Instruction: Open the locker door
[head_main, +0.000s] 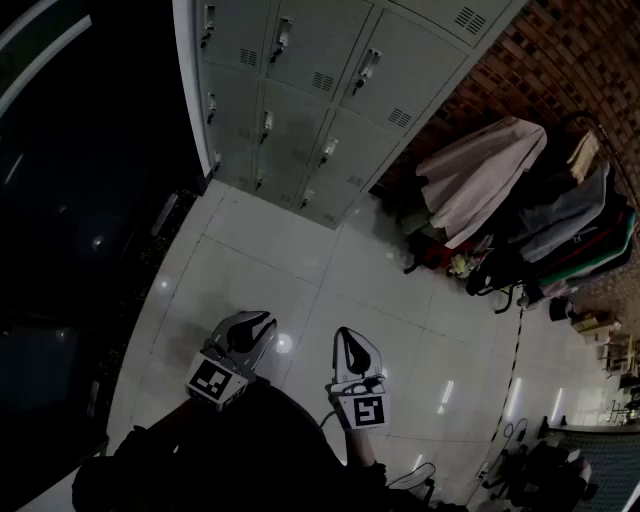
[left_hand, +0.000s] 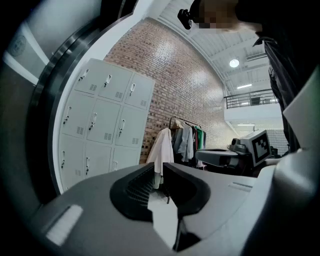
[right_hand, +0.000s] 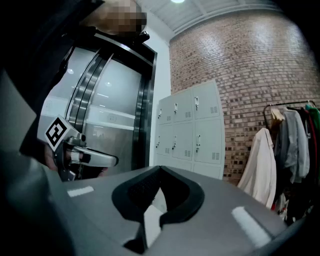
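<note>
Lockers (head_main: 300, 100) stand well ahead of both grippers, doors all closed. Left gripper (head_main: 266, 322): jaws a bit apart, nothing between. Right gripper (head_main: 344, 334): jaws pressed together, empty. Coats (head_main: 480, 175) hang right of lockers.

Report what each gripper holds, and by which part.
Nothing is held. The left gripper has its jaws slightly apart, nothing between them; the right gripper is shut and empty. Neither touches the lockers.
</note>
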